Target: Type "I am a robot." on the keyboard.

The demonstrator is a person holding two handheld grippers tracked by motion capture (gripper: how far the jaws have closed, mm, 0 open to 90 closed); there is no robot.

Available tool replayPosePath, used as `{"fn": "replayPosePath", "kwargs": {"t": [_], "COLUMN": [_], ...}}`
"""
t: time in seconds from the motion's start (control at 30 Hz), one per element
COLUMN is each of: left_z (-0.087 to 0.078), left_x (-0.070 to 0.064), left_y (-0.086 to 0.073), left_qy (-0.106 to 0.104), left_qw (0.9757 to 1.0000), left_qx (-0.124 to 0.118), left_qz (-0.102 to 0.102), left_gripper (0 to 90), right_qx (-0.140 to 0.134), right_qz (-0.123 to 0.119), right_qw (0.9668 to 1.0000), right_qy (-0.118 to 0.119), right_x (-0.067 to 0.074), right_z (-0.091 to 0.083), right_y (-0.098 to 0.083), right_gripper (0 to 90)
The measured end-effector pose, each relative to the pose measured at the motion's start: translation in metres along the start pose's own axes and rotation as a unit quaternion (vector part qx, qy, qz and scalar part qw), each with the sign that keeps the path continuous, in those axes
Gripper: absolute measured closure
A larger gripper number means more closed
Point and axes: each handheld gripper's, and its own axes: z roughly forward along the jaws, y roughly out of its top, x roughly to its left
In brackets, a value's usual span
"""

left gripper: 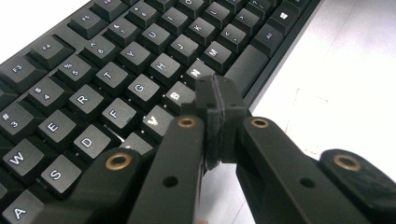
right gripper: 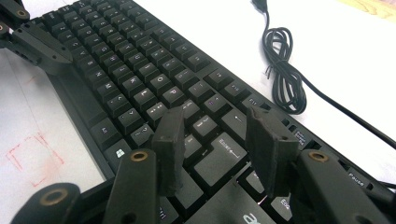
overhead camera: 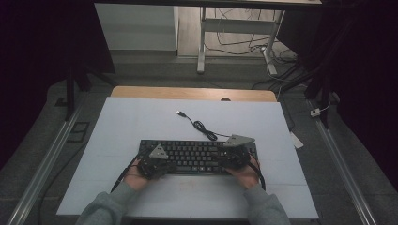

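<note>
1. Left gripper (left gripper: 218, 105) has its two black jaws pressed tight together, with nothing between them.
2. Its tip hangs just over the bottom row of letter keys, near the B and the N, close to the long space bar.
3. In the high view the left gripper (overhead camera: 155, 161) sits over the left part of the keyboard (overhead camera: 197, 155), and a hand holds it from behind.
4. Right gripper (right gripper: 217, 140) has its jaws apart, with a clear gap between the two flat pads.
5. Nothing is held between those pads. The Enter key shows through the gap, below them.
6. In the high view the right gripper (overhead camera: 234, 154) sits over the right part of the keyboard, held by the other hand.
7. The keyboard (right gripper: 140, 70) is black and lies flat on the near middle of the white table (overhead camera: 141, 117), close to the person.
8. Its black cable (right gripper: 285, 79) lies in a loose bundle on the table just behind the keyboard, on the right.
9. The plug (overhead camera: 180, 113) at the end of the cable rests on the table farther back, well apart from the keys.
10. Two grey sleeves (overhead camera: 263, 206) come in from the bottom edge of the high view.
</note>
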Motion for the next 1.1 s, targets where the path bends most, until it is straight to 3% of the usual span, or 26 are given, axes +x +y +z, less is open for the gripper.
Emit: {"fn": "replayPosePath", "kwargs": {"t": [0.5,0.73,0.8,0.93,1.1], "left_z": [0.005,-0.006,-0.012,-0.024,-0.032], "left_x": [-0.001,0.0,0.002,0.009,0.02], "left_y": [0.0,0.001,0.001,0.0,-0.004], "left_qy": [-0.001,0.002,0.004,0.025,0.044], "left_qw": [1.0,0.9997,0.9992,0.997,0.994], "left_qx": [0.007,-0.025,-0.038,-0.066,-0.077], "left_qz": [0.003,-0.005,-0.011,-0.03,-0.063], "left_gripper": [88.9,88.4,84.3,65.9,46.3], "right_qx": [0.002,0.0,0.0,0.001,0.001], "right_qz": [0.0,-0.001,0.0,-0.001,0.002], "right_qw": [1.0,1.0,1.0,1.0,1.0], "right_qy": [-0.001,-0.002,-0.002,-0.001,-0.001], "right_x": [0.0,0.0,0.0,0.0,-0.001], "right_z": [0.0,-0.001,-0.001,0.0,-0.001], "right_y": [0.0,0.0,0.0,0.0,-0.001], "right_gripper": [57.3,57.3,57.1,56.9,56.7]}}
